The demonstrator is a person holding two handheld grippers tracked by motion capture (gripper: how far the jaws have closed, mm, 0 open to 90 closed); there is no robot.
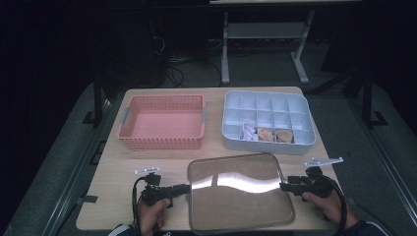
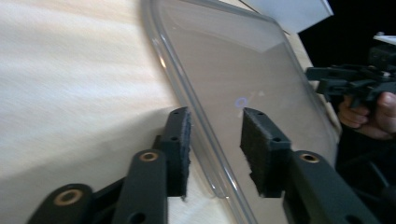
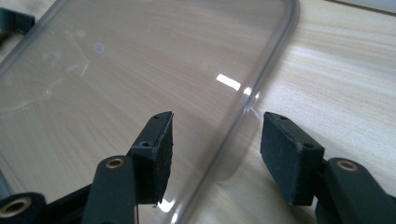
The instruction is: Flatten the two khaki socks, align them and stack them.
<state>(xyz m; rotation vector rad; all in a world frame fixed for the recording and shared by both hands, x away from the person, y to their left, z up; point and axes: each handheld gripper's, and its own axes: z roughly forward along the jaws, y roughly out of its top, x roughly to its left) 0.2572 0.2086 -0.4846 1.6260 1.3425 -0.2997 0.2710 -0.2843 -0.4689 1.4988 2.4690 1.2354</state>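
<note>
**Clear lid straddled both sides, no grip yet**

Both grippers sit at table's 6 o'clock edge: left gripper [image 1: 184, 187] and right gripper [image 1: 283, 186] each w/ jaws apart astride the clear lid [image 1: 238, 191] rim, pads not touching. Risk: uneven pinch, slick rim slips, lid tilts. Lid's transparent, glossy, round-cornered, lying flat.

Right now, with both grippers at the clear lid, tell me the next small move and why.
Probably close both grippers on the lid's rim. The left gripper and right gripper each straddle an edge, but the pads stand clear of the plastic, so nothing is gripped yet. The lid lies flat on the table.
</note>
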